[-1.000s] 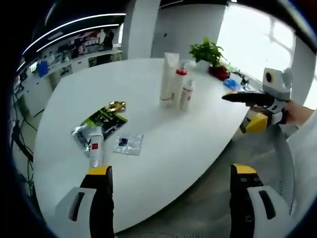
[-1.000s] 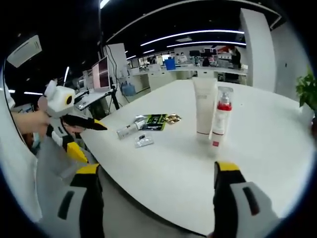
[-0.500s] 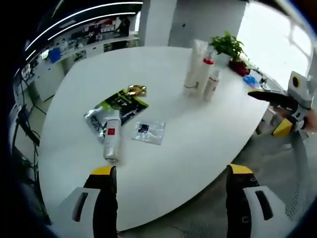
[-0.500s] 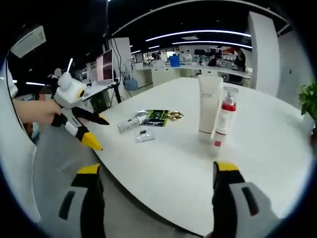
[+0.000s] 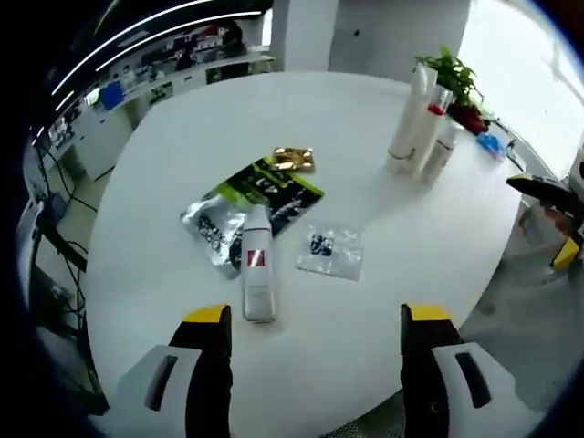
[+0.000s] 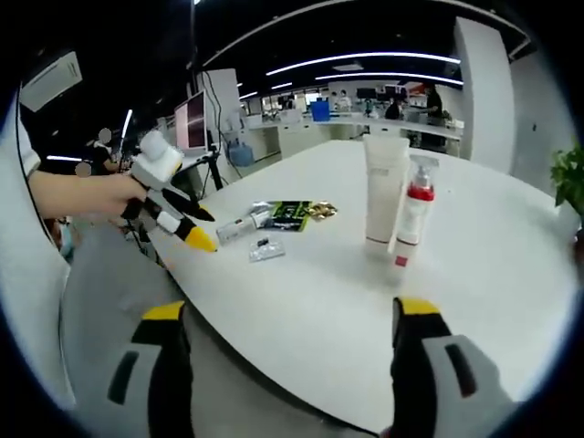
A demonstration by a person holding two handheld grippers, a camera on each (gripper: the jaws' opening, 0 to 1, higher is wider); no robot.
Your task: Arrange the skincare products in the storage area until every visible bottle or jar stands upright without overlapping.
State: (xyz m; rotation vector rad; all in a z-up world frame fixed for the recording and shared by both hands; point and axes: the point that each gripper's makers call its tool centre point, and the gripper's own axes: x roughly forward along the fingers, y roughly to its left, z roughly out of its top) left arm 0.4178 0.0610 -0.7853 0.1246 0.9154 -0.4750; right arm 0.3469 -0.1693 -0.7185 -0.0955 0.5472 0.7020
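Left gripper view looks down on the round white table [image 5: 164, 164], where a white tube [image 5: 410, 111], a red-capped pump bottle [image 5: 431, 123] and a smaller bottle [image 5: 442, 151] already stand together at the far side. Nearer lie a green-and-black sachet [image 5: 269, 187], a silver pouch [image 5: 212, 235] and a clear packet [image 5: 329, 253]. The toppled bottle [image 5: 257, 276] rests partly on the pouch, just beyond the left gripper [image 5: 315, 319], whose jaws are spread and empty. Best approach, I judge: straddle the bottle across its body, close, lift clear of the pouch, then stand it on bare table. The right gripper [image 6: 287, 315] waits parted, holding nothing
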